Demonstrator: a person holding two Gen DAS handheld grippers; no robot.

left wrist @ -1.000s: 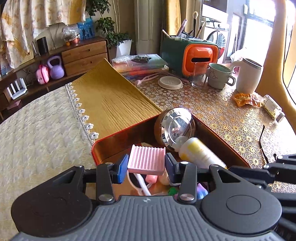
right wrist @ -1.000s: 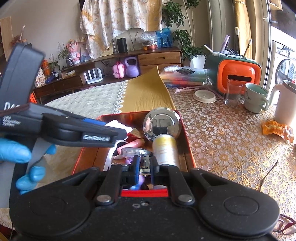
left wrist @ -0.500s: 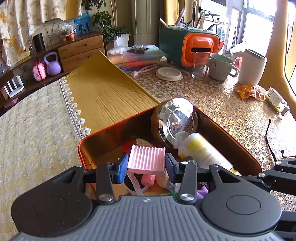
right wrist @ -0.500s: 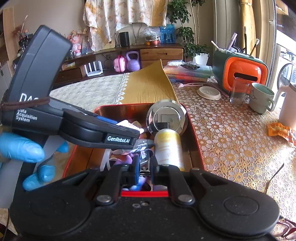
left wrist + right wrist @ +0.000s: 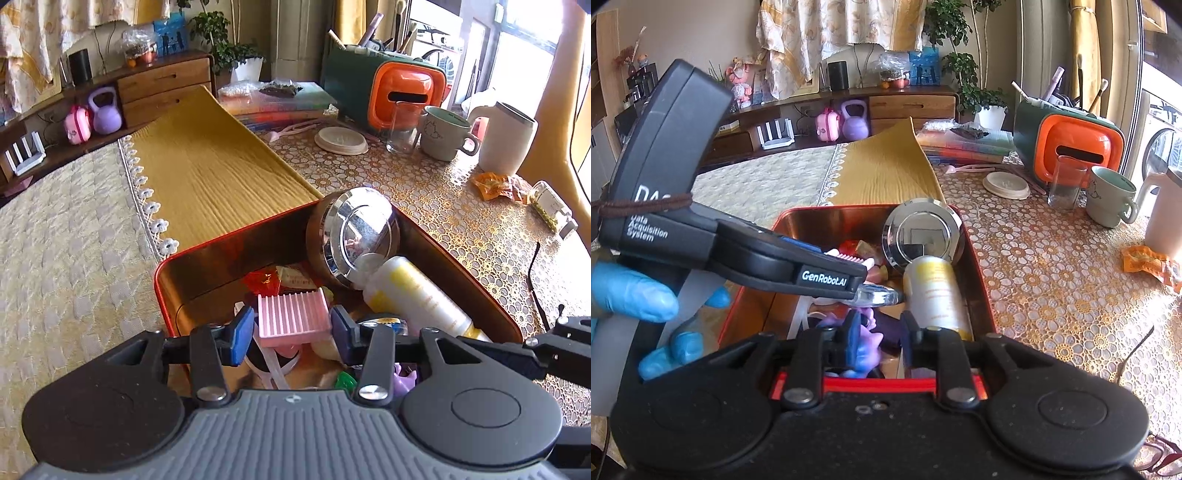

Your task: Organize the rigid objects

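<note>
Over the red tin (image 5: 236, 240), my left claw (image 5: 292, 334) grips a pink ribbed soap dish (image 5: 293, 317); my right claw (image 5: 877, 338) hangs open above a purple toy (image 5: 866, 347), bottle (image 5: 934, 291) and chrome lid (image 5: 921, 232) inside.

Low in the frame, the right hand-held gripper (image 5: 877, 338) hangs parted over the red tin (image 5: 975, 266), a purple toy (image 5: 868, 349) between its fingers, perhaps untouched. At left the left hand-held gripper (image 5: 862, 275) crosses in, gloved hand (image 5: 635, 295) behind.
</note>
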